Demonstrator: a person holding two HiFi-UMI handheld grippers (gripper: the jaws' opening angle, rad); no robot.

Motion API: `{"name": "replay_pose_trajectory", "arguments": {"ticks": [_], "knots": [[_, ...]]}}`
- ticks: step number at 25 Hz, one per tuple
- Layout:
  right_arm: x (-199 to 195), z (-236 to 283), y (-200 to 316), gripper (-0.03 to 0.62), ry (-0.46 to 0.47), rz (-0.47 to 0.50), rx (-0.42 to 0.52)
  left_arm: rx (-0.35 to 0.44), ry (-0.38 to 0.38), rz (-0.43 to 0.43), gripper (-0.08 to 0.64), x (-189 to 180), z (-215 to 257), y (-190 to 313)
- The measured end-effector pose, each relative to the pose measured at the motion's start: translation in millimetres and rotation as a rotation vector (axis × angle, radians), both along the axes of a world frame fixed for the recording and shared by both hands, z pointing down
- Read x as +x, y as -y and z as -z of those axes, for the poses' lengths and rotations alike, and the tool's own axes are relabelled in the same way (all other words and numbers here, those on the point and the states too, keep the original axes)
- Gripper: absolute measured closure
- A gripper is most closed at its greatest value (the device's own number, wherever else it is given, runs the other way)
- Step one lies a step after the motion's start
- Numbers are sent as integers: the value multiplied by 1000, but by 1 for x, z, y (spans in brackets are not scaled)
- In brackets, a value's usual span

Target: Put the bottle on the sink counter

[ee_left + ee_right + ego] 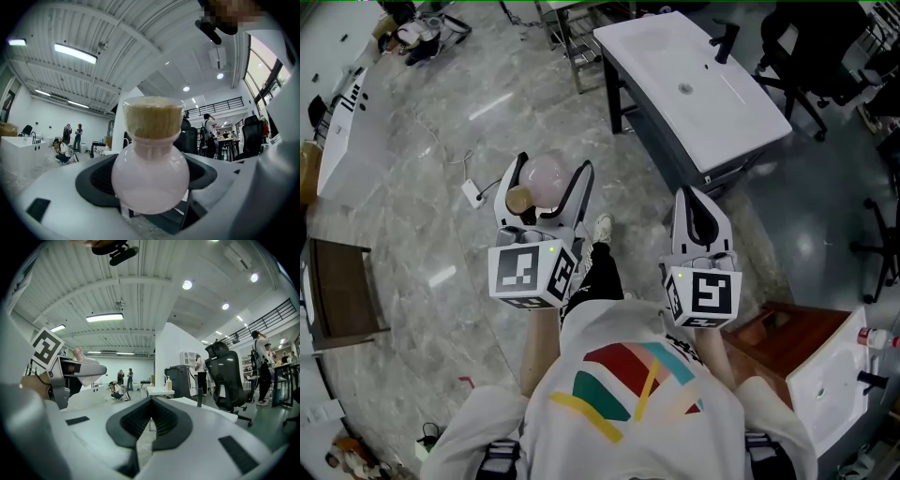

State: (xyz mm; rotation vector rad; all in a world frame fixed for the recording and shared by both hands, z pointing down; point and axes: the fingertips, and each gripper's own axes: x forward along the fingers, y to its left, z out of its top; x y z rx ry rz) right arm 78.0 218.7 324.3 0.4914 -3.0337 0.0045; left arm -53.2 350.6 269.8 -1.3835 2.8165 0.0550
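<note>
Our left gripper clamps the corked pink bottle. Our right gripper is closed and empty. The sink desk stands far right.

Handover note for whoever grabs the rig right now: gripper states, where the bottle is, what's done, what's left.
Left gripper: shut on the bottle, a round pink body with a cork stopper, held in the air over the floor.
Right gripper: jaws together, nothing between them.
Sink counter: white, ahead and to the person's right, with a black faucet at its far side.
Done: the bottle is in the grip.
Left: carry it over to the counter, set it down on a flat part of the top, probably beside the basin, then open the left jaws.
</note>
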Motion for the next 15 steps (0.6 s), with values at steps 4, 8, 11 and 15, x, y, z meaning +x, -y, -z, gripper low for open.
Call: {"name": "replay_pose_trajectory", "arguments": {"ticks": [4, 8, 11, 15], "knots": [[-1, 0, 13, 581, 14, -31, 3, 30, -5, -14, 143, -12, 1, 10], [-7, 5, 24, 581, 21, -49, 17, 51, 7, -26, 143, -23, 8, 20], [-16, 5, 28, 581, 21, -54, 23, 64, 15, -40, 143, -31, 11, 26], [-39, 0, 26, 581, 12, -33, 1, 74, 31, -25, 143, -49, 11, 27]]}}
